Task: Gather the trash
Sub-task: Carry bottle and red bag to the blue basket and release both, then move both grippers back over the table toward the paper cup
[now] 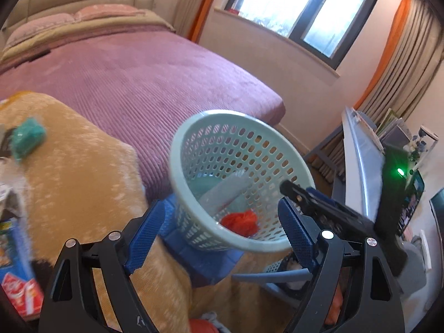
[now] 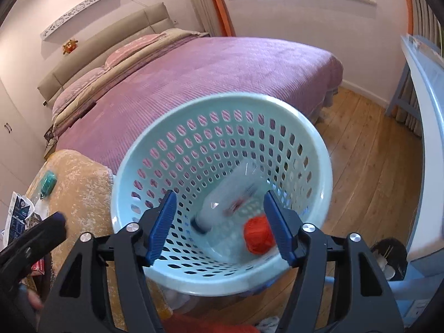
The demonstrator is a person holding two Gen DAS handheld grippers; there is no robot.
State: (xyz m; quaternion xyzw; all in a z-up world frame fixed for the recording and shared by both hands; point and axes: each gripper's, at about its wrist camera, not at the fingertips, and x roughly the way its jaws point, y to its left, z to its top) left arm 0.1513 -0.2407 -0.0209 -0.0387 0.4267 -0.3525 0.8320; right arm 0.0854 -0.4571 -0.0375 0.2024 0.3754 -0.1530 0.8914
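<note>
A pale green perforated basket (image 1: 177,149) (image 2: 222,102) stands tilted on a blue support (image 1: 199,252) beside a tan-covered surface. Inside lie a clear plastic bottle (image 1: 224,191) (image 2: 227,194) and a red crumpled ball (image 1: 240,220) (image 2: 259,236). My left gripper (image 1: 222,211) is open, its blue pads on either side of the basket's near rim without pressing it. My right gripper (image 2: 219,198) is open above the basket's mouth, with nothing between its pads. A teal crumpled piece (image 1: 27,138) (image 2: 48,183) lies on the tan cover to the left.
Cartons and wrappers (image 1: 16,277) (image 2: 19,216) crowd the left edge of the tan cover (image 1: 83,180). A bed with a purple spread (image 2: 222,69) lies behind. A white desk edge (image 2: 424,111) stands at the right over wooden floor (image 2: 369,152).
</note>
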